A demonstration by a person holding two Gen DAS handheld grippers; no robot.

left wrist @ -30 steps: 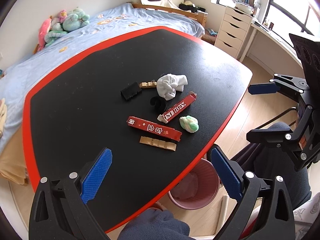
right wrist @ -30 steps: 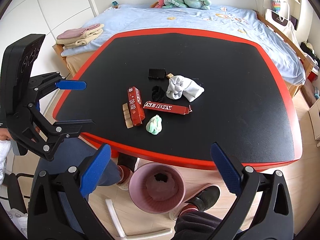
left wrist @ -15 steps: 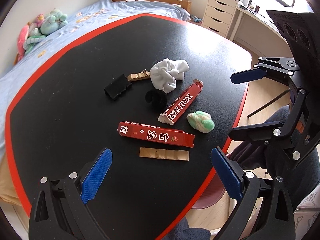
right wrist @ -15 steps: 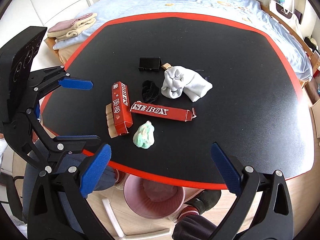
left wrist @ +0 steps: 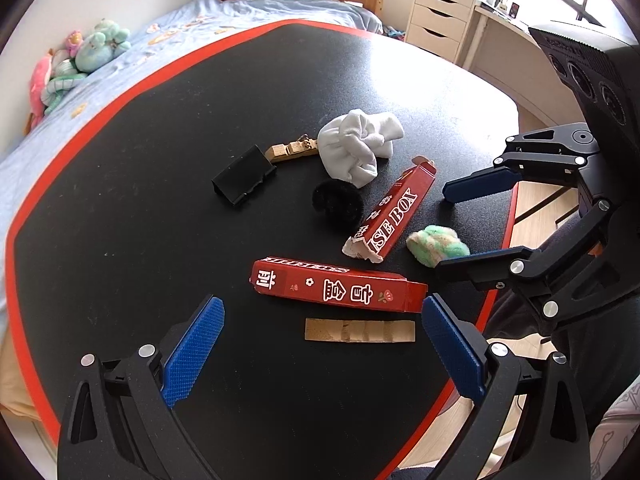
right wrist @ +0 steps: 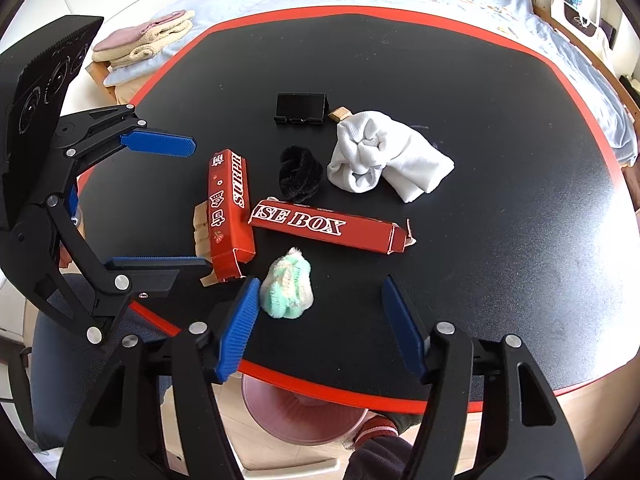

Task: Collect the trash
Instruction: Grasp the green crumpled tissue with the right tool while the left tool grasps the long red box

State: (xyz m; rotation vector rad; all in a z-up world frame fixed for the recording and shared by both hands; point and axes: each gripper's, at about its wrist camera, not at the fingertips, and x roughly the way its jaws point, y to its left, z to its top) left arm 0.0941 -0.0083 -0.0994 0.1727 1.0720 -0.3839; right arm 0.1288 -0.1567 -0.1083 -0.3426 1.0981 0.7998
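My left tool (left wrist: 320, 340) hangs wide open over the black table (left wrist: 140, 208), empty, with the tan cardboard strip (left wrist: 360, 330) and a red box (left wrist: 336, 289) between its blue pads. My right tool (right wrist: 320, 320) is closing, gripping nothing; the green-and-white fuzzy ball (right wrist: 286, 285) sits just beside its left pad. The second red box (right wrist: 332, 229), a black fuzzy clump (right wrist: 300, 174) and a crumpled white cloth (right wrist: 384, 156) lie further in. The pink bin (right wrist: 304, 412) stands below the table's near edge.
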